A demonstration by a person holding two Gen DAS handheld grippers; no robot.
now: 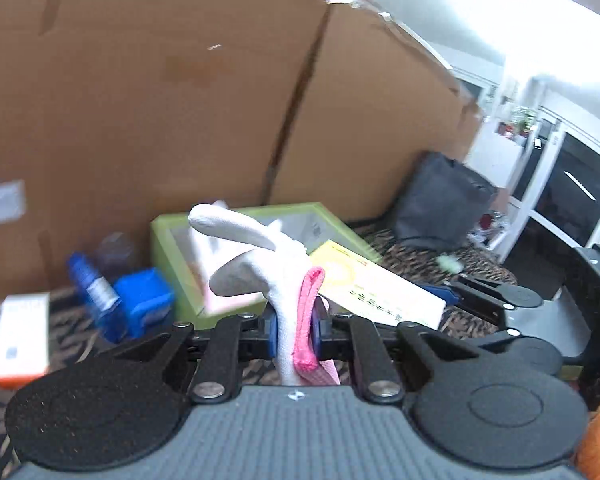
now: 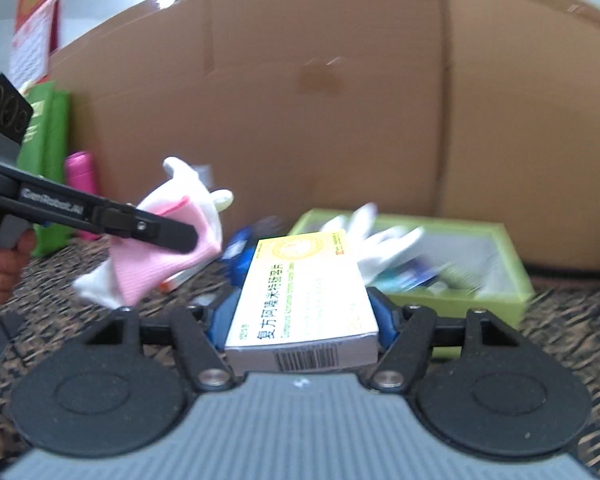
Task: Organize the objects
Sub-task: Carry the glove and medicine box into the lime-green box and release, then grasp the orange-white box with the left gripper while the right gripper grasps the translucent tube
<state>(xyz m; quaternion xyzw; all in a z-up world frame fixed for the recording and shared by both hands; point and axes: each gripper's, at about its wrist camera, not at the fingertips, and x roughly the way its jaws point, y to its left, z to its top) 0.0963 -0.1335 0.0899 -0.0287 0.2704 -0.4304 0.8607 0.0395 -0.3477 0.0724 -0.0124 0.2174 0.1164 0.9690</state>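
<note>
1. Pink-cuffed white glove (image 1: 288, 300) is what my left hand-held gripper (image 1: 294, 336) has nipped, the jaws nearly closed on the cuff, so the fingers of the glove flop up and forward at 12 o'clock.
2. I hold it by the cuff, I judge, because that is the thickest fold and gives the pads something to bite on.
3. My right hand-held gripper (image 2: 300, 320) stands about half open, clamped across the width of a white and yellow medicine box (image 2: 300, 300), barcode end toward me, so it lies flat and points ahead.
4. The green tray (image 2: 500, 292) sits on the dark patterned surface at 1 o'clock from my right hand, against the big cardboard box (image 2: 340, 120). It already holds another white glove (image 2: 364, 236) and some blurred packets.
5. Both things hang in the air short of the tray; I take it as where they belong.
6. Seen from my left hand, a blue bottle (image 1: 90, 284) and a blue box (image 1: 144, 300) wait at 10 o'clock, and a white and orange box (image 1: 20, 340) at 9 o'clock, none yet sorted.
</note>
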